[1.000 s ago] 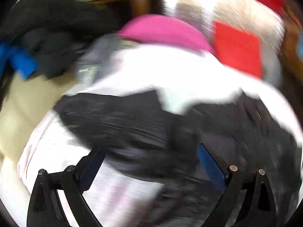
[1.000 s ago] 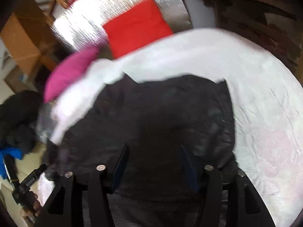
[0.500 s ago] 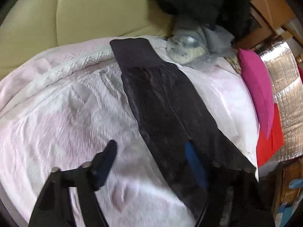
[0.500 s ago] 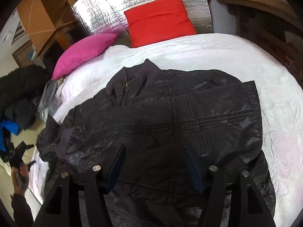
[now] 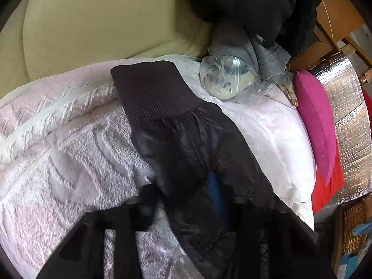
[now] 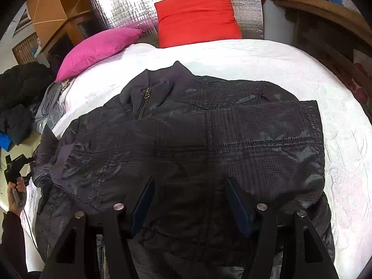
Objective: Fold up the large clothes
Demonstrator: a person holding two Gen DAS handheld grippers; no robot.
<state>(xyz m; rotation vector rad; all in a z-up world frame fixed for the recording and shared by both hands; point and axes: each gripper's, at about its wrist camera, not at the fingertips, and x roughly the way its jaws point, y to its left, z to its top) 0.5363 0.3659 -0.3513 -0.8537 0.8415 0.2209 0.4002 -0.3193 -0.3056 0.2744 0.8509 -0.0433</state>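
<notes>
A black quilted jacket [image 6: 197,139] lies on a bed with a pale pink bedspread [image 6: 302,69], collar toward the pillows, its right side folded over the body. My right gripper [image 6: 189,200] hovers open just above the jacket's lower middle, holding nothing. In the left wrist view the jacket's left sleeve [image 5: 186,134] stretches out to a ribbed cuff [image 5: 153,90]. My left gripper [image 5: 183,197] has its jaws either side of a raised bunch of the sleeve. It is blurred, so its grip is unclear.
A pink pillow [image 6: 97,48] and a red pillow [image 6: 197,18] lie at the bed's head against silver foil. A clear plastic bag [image 5: 227,79], grey cloth and a dark clothes pile [image 5: 255,7] sit by the sleeve cuff. A cream chair [image 5: 93,28] stands beyond.
The left gripper swung from the jacket body out to the sleeve, then moved in over it; the sleeve now bunches between its jaws. The right gripper steadied over the jacket.
</notes>
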